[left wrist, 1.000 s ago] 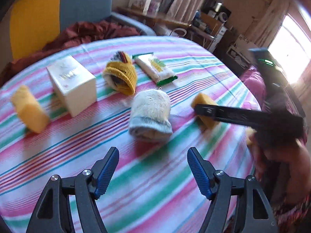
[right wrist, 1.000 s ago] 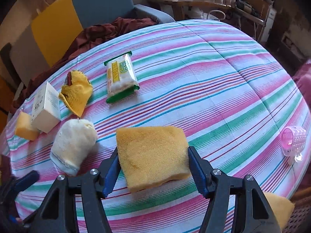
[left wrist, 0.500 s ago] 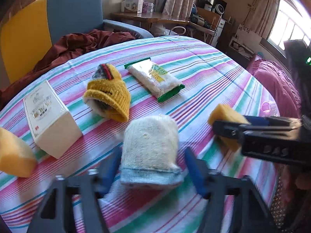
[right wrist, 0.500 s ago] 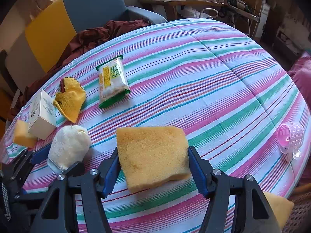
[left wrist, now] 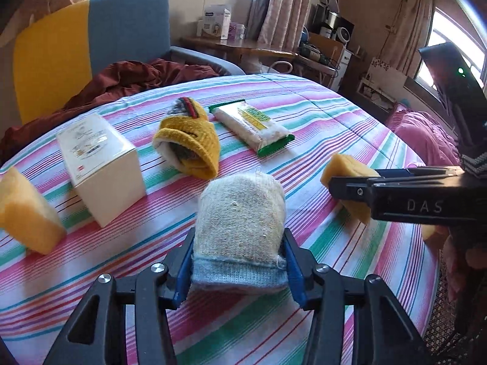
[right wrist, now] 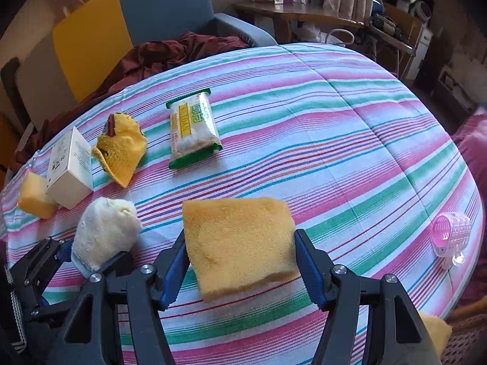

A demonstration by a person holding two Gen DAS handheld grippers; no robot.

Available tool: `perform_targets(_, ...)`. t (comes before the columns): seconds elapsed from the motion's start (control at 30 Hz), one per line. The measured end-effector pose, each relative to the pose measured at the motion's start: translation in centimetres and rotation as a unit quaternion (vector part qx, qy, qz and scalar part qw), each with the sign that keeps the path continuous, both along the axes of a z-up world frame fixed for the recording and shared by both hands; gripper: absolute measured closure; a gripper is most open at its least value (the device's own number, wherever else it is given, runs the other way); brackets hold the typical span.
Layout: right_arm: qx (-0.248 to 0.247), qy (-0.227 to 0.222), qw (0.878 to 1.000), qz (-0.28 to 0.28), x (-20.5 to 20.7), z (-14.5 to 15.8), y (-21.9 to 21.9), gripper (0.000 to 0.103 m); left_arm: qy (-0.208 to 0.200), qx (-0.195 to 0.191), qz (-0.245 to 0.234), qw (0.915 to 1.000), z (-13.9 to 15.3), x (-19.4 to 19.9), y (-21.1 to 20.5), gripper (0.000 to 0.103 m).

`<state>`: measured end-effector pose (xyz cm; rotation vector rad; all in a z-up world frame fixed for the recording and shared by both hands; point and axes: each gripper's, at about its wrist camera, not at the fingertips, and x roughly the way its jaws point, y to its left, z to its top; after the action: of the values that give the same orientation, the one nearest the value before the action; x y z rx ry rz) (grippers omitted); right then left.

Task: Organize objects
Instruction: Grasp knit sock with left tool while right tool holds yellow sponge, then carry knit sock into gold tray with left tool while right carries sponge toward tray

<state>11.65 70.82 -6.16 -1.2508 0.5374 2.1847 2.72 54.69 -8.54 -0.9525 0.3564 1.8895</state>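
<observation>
At the bottom centre of the left wrist view, the left tongs (left wrist: 239, 266) are closing on the cream knitted mitten with a pale blue cuff (left wrist: 240, 228), pads at its cuff on the striped surface (left wrist: 334, 115). It looks soft, light and squashy, so the thicker cuff band suits gripping. The right tongs (right wrist: 242, 269) hold a yellow sponge block (right wrist: 240, 243), half open, lower centre of their view.

The left gripper (left wrist: 239, 269), wide apart a second ago and short of the cream sock (left wrist: 240, 225), has come forward around it; its jaws are closing, blue pads (left wrist: 182, 273) against the cuff.
</observation>
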Motion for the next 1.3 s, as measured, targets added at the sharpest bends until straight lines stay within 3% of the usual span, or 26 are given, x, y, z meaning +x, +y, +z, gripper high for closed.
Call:
perform_targets(0.2, 0.021, -0.002, 1.0, 0.018, -0.3, 0.3, -1.1, 0.037, 0.02, 0.022, 0.029, 0.9991, 0.8, 0.5, -2.6, 0.051)
perform_targets(0.53, 0.051, -0.006, 0.997, 0.054, -1.0, 0.5, -3.1, 0.037, 0.06, 0.037, 0.034, 0.9969, 1.6, 3.5, -6.3, 0.051)
perform_targets(0.73, 0.055, 0.015, 0.994, 0.093, -1.5, 1.0, -4.5, 0.037, 0.042, 0.04, 0.044, 0.9974, 1.1, 4.5, -9.1, 0.051)
perform_targets(0.83, -0.001, 0.061, 0.99, 0.125, -1.7, 1.3, -5.4, 0.037, 0.029, 0.041, 0.046, 0.9977, 0.7, 4.8, -10.4, 0.051)
perform_targets(0.9, -0.016, 0.067, 0.988, 0.138, -1.8, 1.2, -6.0, 0.037, 0.024, 0.044, 0.049, 0.9976, 0.4, 5.1, -11.2, 0.051)
perform_targets(1.17, 0.071, 0.024, 0.98, 0.185, -2.8, 1.0, -9.0, 0.037, 0.011, 0.059, 0.04, 0.9974, 1.1, 6.7, -14.4, 0.051)
perform_targets(1.3, 0.082, 0.01, 0.977, 0.196, -2.9, 0.6, -9.1, 0.037, -0.005, 0.063, 0.043, 0.9971, 1.4, 7.0, -16.6, 0.051)
